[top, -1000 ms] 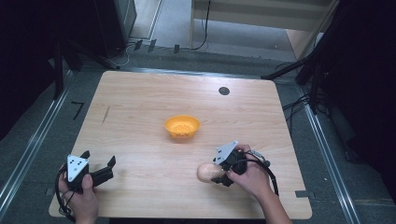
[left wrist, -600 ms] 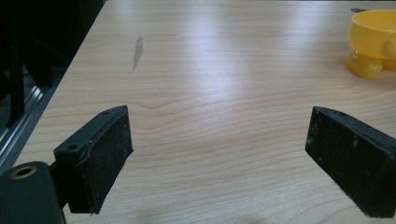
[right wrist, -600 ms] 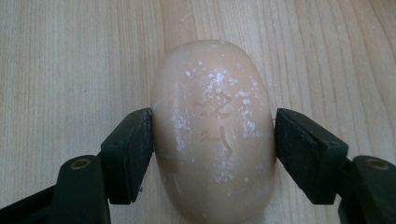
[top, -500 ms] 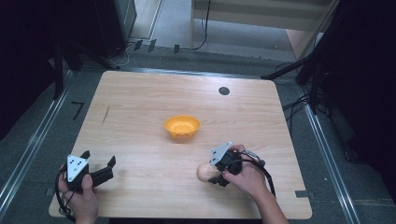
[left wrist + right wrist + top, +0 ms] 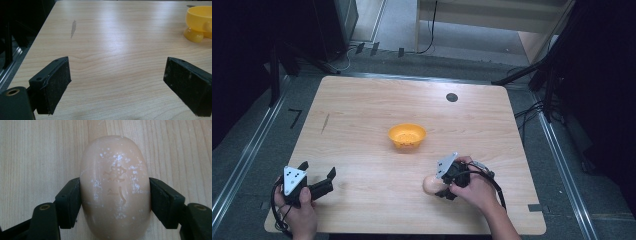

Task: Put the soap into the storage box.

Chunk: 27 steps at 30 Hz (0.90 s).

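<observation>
A smooth, peach-coloured oval bar of soap (image 5: 115,187) with a stamped mark and white specks is pressed on both sides by the jaws of the right gripper (image 5: 115,195). It is held just above the pale wooden surface (image 5: 362,125), near the right front edge. The jaws of the left gripper (image 5: 117,82) are spread wide apart, with nothing between them, at the near left corner. A small yellow plastic bowl (image 5: 407,135) is seen in the middle of the surface, well apart from both grippers.
</observation>
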Available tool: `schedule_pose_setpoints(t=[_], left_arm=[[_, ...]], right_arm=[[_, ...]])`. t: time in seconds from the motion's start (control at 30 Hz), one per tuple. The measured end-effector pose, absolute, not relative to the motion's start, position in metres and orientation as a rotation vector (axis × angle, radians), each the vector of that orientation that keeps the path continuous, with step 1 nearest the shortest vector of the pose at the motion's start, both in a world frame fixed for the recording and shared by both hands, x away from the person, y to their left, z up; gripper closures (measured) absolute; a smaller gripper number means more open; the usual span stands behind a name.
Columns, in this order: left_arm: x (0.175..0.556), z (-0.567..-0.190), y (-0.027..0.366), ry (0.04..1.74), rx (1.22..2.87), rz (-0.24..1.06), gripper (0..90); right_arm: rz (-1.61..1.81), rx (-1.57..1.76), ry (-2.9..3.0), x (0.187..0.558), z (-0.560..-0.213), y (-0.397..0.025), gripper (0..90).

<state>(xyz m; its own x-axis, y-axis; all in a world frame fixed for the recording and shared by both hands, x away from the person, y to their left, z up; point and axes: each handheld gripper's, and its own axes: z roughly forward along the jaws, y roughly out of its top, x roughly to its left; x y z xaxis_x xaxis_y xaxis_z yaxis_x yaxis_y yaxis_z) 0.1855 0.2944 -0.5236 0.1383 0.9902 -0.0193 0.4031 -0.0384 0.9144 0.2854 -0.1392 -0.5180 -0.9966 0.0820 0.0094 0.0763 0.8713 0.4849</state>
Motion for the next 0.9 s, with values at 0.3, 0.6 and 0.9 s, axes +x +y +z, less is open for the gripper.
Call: schedule_pose_setpoints(t=[0.3,0.6,0.9], left_arm=[[0.186,-0.524,0.294,1.385,1.589,0.884,7.6],[0.186,-0.524,0.294,1.389,1.59,0.883,7.6],[0.186,-0.524,0.294,1.392,1.587,0.88,7.6]], right_arm=[[0.773,0.11,3.029,0.285,-0.517,-0.139,32.7],[0.755,0.11,3.025,0.286,-0.516,-0.14,32.9],[0.801,0.114,3.014,0.291,-0.506,-0.141,32.9]])
